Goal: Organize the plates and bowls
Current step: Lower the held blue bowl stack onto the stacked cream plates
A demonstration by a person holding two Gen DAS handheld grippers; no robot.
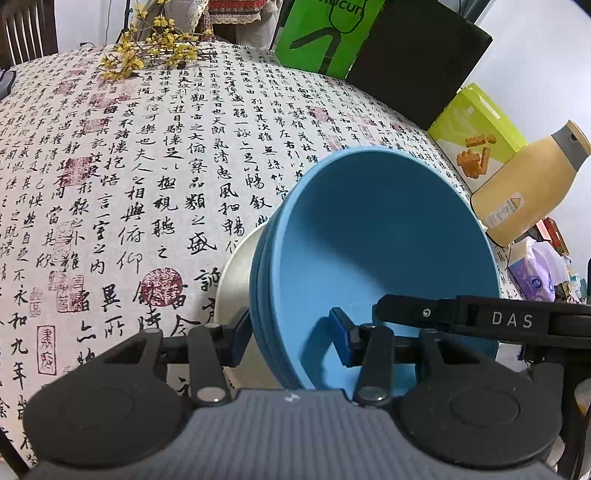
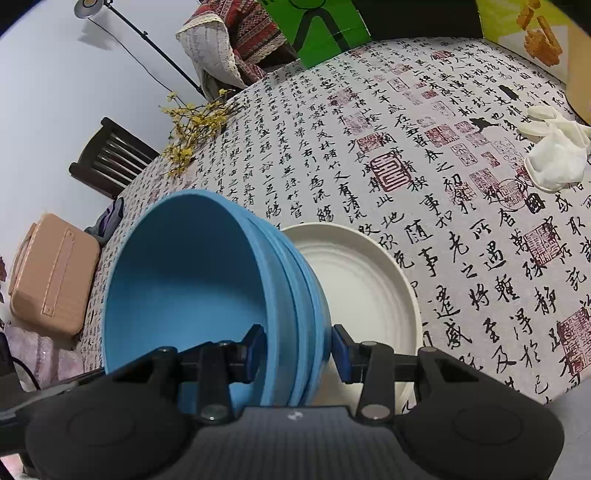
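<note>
A stack of nested blue bowls (image 1: 373,240) hangs tilted above the calligraphy-print tablecloth (image 1: 129,166), held from two sides. My left gripper (image 1: 290,334) is shut on the stack's near rim, one pad outside the wall and one inside the top bowl. My right gripper (image 2: 298,349) grips the opposite rim of the blue bowls (image 2: 184,273) the same way. Its black body marked DAS (image 1: 513,319) shows in the left wrist view. A white plate (image 2: 365,284) lies on the cloth right under the stack, and its edge (image 1: 236,280) peeks out beside the bowls.
Yellow flower sprigs (image 1: 147,51) lie at the far edge. A green box (image 1: 325,33), a black box (image 1: 417,62), a yellow-green snack box (image 1: 476,136) and a tan bottle (image 1: 524,184) crowd one side. White gloves (image 2: 554,147) lie on the cloth. A dark chair (image 2: 110,158) stands beyond.
</note>
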